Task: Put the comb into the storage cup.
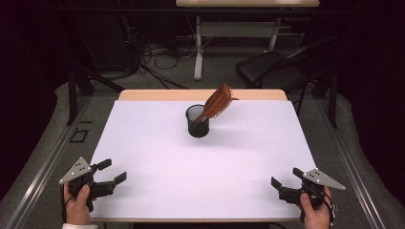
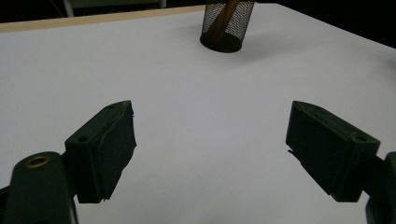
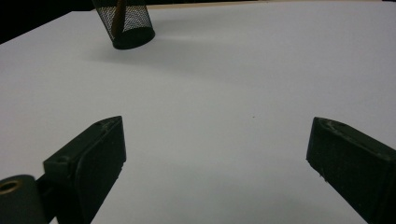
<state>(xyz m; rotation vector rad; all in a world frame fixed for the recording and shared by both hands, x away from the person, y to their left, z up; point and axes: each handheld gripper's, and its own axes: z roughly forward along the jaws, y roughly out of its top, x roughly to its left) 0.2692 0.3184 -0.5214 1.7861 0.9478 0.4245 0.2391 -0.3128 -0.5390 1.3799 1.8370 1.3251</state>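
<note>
A white worktop (image 1: 157, 157) lies before you. Towards its far middle stands a black mesh cup (image 1: 197, 121), well apart from both your hands. A brown hairbrush (image 1: 217, 103) leans in the cup, handle down, head tilted up to the right. At the near left corner your left tool (image 1: 111, 171) rests with jaws wide apart, holding nothing. At the near right corner your right tool (image 1: 285, 177) is likewise spread and empty.

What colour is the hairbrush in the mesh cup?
Reddish-brown hairbrush, clearest in the high view.
</note>
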